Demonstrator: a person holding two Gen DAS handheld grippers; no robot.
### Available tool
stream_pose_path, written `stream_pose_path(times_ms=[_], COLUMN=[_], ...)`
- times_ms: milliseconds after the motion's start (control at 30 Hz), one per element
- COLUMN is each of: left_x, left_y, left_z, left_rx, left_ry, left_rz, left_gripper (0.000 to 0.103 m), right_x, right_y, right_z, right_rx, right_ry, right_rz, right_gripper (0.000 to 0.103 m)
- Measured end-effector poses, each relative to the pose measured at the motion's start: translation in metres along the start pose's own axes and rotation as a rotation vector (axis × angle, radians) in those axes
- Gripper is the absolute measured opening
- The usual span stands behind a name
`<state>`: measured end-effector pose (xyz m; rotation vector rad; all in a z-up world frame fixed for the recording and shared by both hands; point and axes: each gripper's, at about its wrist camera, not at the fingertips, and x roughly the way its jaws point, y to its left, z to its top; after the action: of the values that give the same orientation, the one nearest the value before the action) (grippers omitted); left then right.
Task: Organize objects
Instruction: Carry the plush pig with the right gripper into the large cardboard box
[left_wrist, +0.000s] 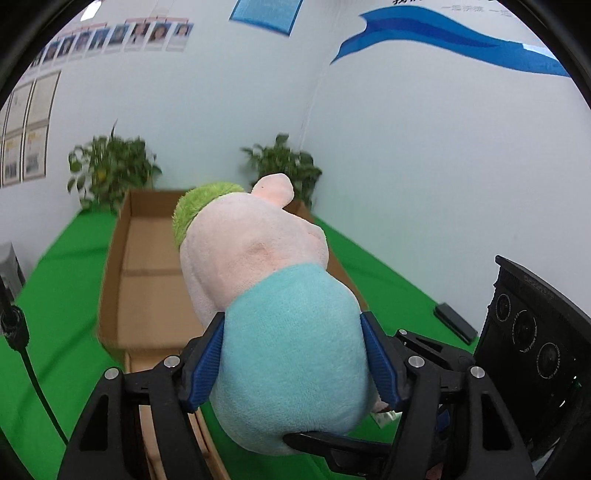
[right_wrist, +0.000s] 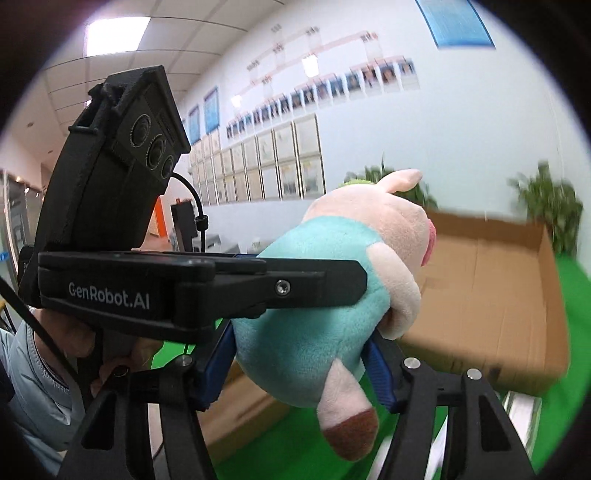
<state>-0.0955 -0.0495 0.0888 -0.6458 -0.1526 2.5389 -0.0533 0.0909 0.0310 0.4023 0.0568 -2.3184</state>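
Observation:
A plush pig toy (left_wrist: 273, 280) with a pink head, light blue body and a green plush patch by its head is held in the air above the green table. My left gripper (left_wrist: 291, 354) is shut on its blue body, blue pads pressed into both sides. My right gripper (right_wrist: 303, 354) is also shut on the same toy (right_wrist: 332, 295), from another side; its brown-tipped foot hangs down. The left gripper's black body (right_wrist: 199, 284) crosses the right wrist view at the left. An open cardboard box (left_wrist: 147, 280) lies behind the toy, also in the right wrist view (right_wrist: 491, 288).
The table is covered in green cloth (left_wrist: 62, 266). Two potted plants (left_wrist: 110, 170) stand at the back against the white wall. A black flat object (left_wrist: 454, 321) lies on the cloth at the right. A black cable (left_wrist: 33, 376) runs at the left.

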Motion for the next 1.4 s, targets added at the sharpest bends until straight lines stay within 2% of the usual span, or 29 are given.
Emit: stream_pose_path(times_ms=[100, 300, 433, 567, 733, 900, 1067, 1300, 1400], left_x=[-0.002, 0.019, 0.036, 0.066, 0.103, 0.134, 0.170, 0.196, 0.197], left_y=[0.007, 0.043, 0.082, 0.129, 0.185, 0.218, 0.256, 0.281, 0.287], left_z=[0.036, 0.101, 0.124, 0.130, 0.109, 0.070, 0.026, -0.022, -0.033], left_rx=[0.049, 0.066, 0.045, 0.013, -0.043, -0.083, -0.116, -0.129, -0.118], left_ry=[-0.058, -0.076, -0.053, -0.012, 0.063, 0.139, 0.227, 0.309, 0.302], left_rz=[0.015, 0.021, 0.006, 0.021, 0.024, 0.030, 0.019, 0.023, 0.024], left_gripper=[0.066, 0.066, 0.066, 0.066, 0.066, 0.066, 0.065, 0.064, 0.064], right_x=[0.009, 0.051, 0.080, 0.113, 0.156, 0.198, 0.221, 0.237, 0.243], right_y=[-0.009, -0.038, -0.055, -0.068, -0.079, -0.091, -0.095, -0.092, -0.091], right_z=[0.030, 0.082, 0.099, 0.104, 0.095, 0.074, 0.047, 0.014, 0.007], right_rx=[-0.042, -0.056, -0.062, -0.043, -0.017, 0.037, 0.067, 0.115, 0.121], right_ry=[-0.046, -0.073, -0.051, -0.007, 0.060, 0.123, 0.189, 0.328, 0.385], right_rz=[0.000, 0.005, -0.005, 0.003, 0.017, 0.020, 0.013, 0.001, 0.011], right_gripper=[0.063, 0.062, 0.062, 0.062, 0.062, 0.060, 0.059, 0.059, 0.070])
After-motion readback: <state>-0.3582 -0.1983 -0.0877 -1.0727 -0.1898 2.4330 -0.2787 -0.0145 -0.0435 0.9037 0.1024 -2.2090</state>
